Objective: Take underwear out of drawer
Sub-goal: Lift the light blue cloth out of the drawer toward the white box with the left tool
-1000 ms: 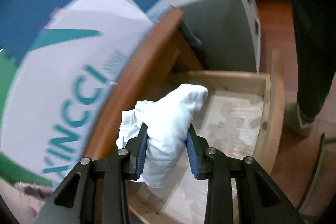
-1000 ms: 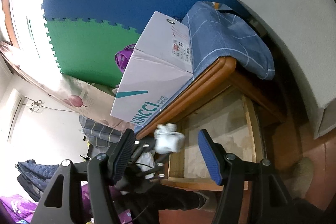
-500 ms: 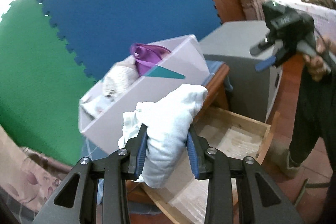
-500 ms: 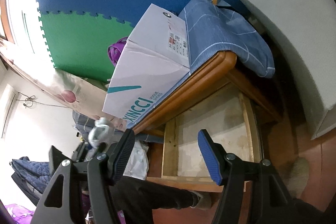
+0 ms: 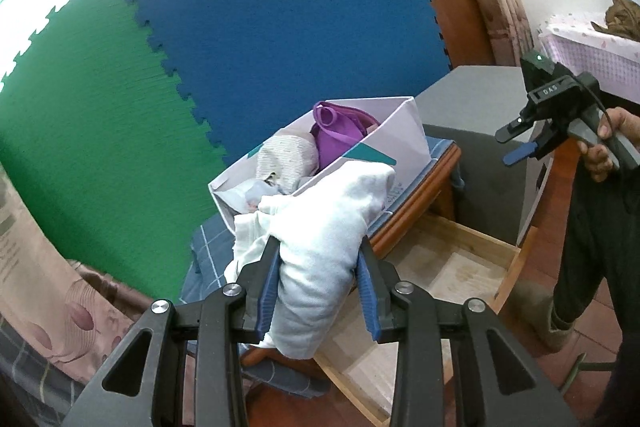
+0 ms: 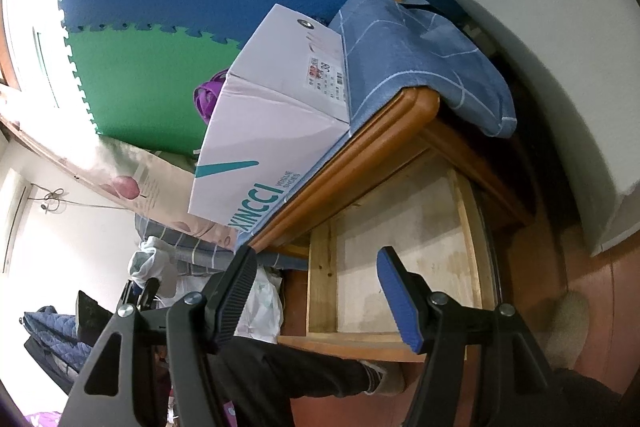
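We held the left gripper [image 5: 318, 291] raised and pointing forward, its two blue-padded fingers [image 5: 269, 287] pressed in on a white bundle. Our right hand [image 5: 600, 143] gripped the handle of the right gripper [image 6: 320, 297], whose fingers [image 6: 398, 301] stood wide apart with nothing between them, tilted downward.
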`<state>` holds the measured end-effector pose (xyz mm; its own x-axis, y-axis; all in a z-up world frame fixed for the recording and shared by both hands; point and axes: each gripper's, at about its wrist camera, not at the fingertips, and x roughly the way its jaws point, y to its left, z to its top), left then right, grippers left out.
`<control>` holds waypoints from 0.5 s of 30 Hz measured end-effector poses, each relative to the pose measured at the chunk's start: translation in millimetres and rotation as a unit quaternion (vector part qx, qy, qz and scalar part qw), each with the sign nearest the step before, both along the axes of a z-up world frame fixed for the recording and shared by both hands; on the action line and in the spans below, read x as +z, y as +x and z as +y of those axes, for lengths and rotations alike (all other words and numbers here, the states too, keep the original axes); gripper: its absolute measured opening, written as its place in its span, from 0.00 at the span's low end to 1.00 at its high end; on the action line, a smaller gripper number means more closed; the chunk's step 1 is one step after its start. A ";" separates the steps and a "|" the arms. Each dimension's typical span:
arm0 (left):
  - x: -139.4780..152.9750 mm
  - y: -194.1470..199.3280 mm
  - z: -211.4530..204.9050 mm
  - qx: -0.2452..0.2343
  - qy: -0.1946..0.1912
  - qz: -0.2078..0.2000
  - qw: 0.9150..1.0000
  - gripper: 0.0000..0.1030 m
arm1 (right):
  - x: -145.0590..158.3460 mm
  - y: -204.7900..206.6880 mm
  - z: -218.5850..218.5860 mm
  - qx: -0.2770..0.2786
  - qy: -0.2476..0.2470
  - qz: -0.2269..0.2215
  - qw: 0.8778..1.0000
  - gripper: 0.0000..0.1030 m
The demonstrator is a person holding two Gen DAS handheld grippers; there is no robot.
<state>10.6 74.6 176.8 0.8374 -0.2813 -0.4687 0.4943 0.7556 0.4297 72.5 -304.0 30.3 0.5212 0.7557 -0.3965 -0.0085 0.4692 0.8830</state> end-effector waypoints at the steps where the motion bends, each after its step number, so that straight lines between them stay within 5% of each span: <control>1: 0.8 -0.5 1.7 0.000 -0.002 0.000 1.000 0.32 | -0.5 0.1 0.5 -0.001 -0.001 0.002 1.000 0.62; 15: 26.0 26.4 30.8 0.024 -0.047 0.012 0.999 0.32 | 0.0 8.3 24.0 0.029 -0.025 0.003 0.999 0.62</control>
